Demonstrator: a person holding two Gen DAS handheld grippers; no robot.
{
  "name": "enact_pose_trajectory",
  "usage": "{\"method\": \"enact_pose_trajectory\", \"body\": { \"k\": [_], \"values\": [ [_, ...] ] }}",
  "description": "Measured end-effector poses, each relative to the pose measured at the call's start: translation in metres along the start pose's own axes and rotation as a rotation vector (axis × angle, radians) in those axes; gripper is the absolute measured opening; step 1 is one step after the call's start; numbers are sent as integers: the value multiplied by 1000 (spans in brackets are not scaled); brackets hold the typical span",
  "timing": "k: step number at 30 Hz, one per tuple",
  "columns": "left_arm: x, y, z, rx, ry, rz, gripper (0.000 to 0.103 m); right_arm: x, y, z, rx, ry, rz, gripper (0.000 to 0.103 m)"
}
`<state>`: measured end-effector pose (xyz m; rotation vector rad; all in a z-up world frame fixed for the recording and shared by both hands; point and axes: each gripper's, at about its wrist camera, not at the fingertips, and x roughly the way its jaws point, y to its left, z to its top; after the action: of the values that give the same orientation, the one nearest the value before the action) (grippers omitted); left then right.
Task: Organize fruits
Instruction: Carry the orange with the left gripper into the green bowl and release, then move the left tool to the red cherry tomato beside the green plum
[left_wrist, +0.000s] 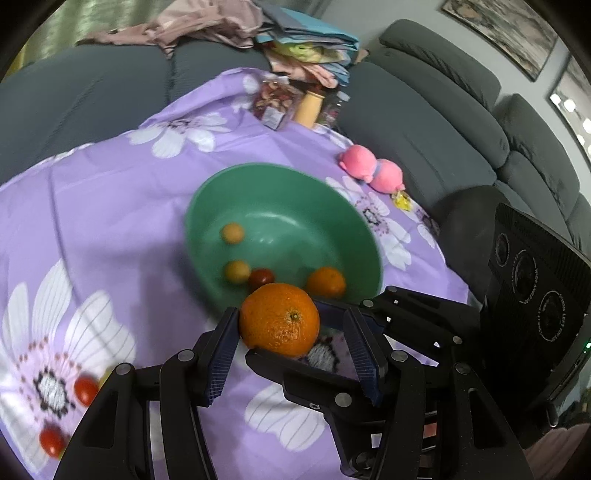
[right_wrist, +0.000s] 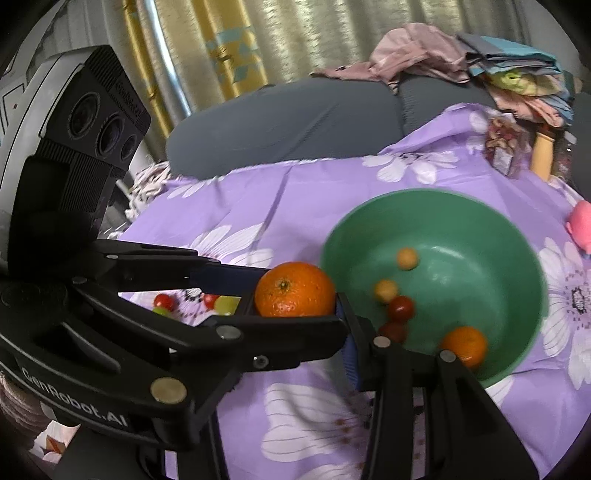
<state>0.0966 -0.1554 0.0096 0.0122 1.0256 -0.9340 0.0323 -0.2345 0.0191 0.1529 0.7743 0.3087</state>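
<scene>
I see left claw (left_wrist: 291, 314) and right claw (right_wrist: 297, 297) both pinching the orange (left_wrist: 279, 321); it looks light and firm-skinned, so grip its widest part gently.

The purple floral cloth (left_wrist: 110, 221) is carrying a green bowl (left_wrist: 295, 214) centrally, a pink plush toy (left_wrist: 369, 166) at two o'clock, and cherry tomatoes (left_wrist: 86, 391) at eight.
</scene>
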Motion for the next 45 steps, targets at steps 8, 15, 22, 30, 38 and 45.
{"method": "enact_pose_trajectory", "body": {
  "k": [8,15,22,30,38,45],
  "values": [
    [31,-8,19,12,35,-41,58,1,-36,6,43,-6,-41,43],
    [47,-8,21,4,72,-51,58,10,-54,3,71,19,-58,43],
    [54,-6,19,-6,94,-41,58,18,-57,-2,75,50,-68,45],
    [41,-8,18,-10,61,-28,58,11,-55,-6,80,48,-93,45],
    [1,-1,2,-34,-17,37,73,-11,-33,-8,36,11,-137,50],
    [-46,16,-31,-66,-86,152,95,-28,-6,-16,-8,-3,-138,64]
  ]
}}
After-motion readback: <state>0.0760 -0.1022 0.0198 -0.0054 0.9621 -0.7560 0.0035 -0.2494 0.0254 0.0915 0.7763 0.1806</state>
